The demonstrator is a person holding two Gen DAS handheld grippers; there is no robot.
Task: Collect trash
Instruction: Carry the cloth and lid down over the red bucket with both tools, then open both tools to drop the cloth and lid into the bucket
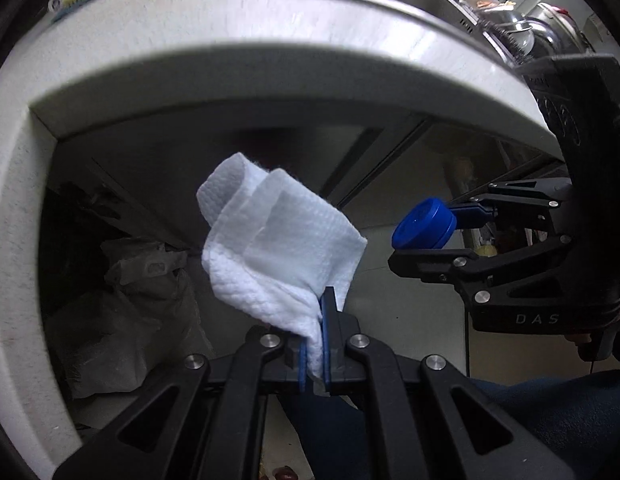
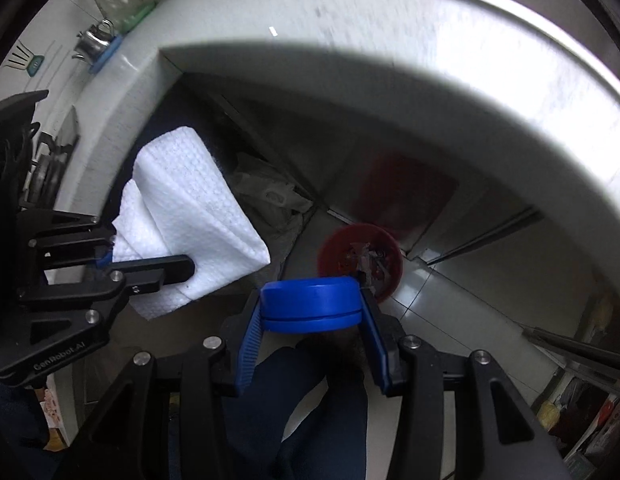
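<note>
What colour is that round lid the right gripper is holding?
Bright blue; the lid shows best in the right wrist view.

Tiled floor (image 2: 422,300) carries red bin (image 2: 360,262) and grey bags (image 1: 121,312).

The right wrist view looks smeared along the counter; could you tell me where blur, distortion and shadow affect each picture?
Right wrist view: the countertop is streaked and bowed by the fisheye, the blue cap sharp, the red bin dim. Left wrist view: the paper towel is crisp, the space under the counter in shadow.
</note>
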